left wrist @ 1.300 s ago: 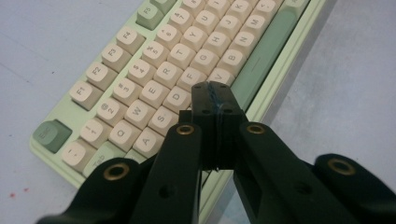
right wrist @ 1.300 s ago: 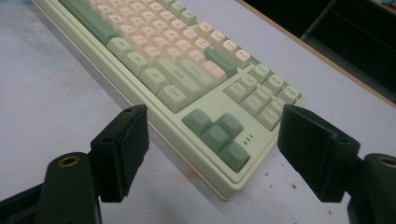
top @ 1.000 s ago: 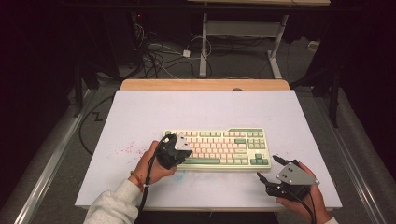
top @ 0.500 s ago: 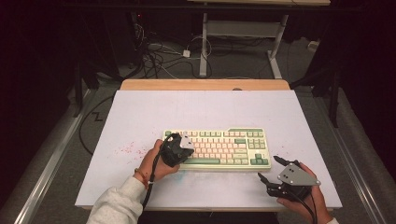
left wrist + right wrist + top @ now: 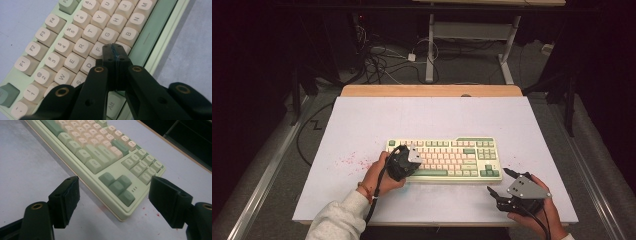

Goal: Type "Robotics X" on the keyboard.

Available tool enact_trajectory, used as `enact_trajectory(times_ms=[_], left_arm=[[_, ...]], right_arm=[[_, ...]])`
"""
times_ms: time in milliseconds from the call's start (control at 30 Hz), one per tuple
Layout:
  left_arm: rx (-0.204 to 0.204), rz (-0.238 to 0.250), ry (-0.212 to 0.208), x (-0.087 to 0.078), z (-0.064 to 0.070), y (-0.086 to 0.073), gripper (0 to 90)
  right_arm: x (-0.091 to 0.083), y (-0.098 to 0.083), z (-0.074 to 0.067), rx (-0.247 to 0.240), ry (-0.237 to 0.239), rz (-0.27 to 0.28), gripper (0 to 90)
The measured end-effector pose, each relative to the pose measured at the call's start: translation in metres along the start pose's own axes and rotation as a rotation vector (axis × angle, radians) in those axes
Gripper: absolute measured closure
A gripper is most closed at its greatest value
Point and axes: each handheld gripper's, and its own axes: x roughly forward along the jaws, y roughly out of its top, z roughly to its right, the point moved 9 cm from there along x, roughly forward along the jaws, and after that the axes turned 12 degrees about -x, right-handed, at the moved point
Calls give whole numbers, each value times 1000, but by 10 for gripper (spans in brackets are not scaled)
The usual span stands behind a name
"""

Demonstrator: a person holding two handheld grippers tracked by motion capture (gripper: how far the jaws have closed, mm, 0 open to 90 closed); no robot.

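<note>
A pale green keyboard (image 5: 447, 159) with cream and green keys lies on the white table (image 5: 432, 120). My left gripper (image 5: 408, 160) hangs over its left half, shut with nothing between the jaws. In the left gripper view the closed tips (image 5: 115, 53) sit over the keys between F and the green space bar (image 5: 150, 35); whether they touch a key I cannot tell. My right gripper (image 5: 501, 184) is held near the table's front right, jaws spread wide and empty. It faces the keyboard's arrow-key corner (image 5: 117, 187) from a short way off.
Red specks (image 5: 349, 161) mark the table left of the keyboard. A wooden strip (image 5: 432, 91) borders the far edge. Beyond it are cables (image 5: 384, 55) and a desk frame (image 5: 472, 35) on the floor. Metal rails (image 5: 267, 165) run along both sides.
My left gripper has shifted right and slightly forward over the keyboard's left half. The right gripper has stayed put, open.
</note>
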Motion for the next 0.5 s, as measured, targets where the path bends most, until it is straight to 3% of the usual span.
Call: enact_trajectory(times_ms=[500], left_arm=[[-9,108,25,-18,-6,7,822]], right_arm=[[0,1,1,8,0,6,249]])
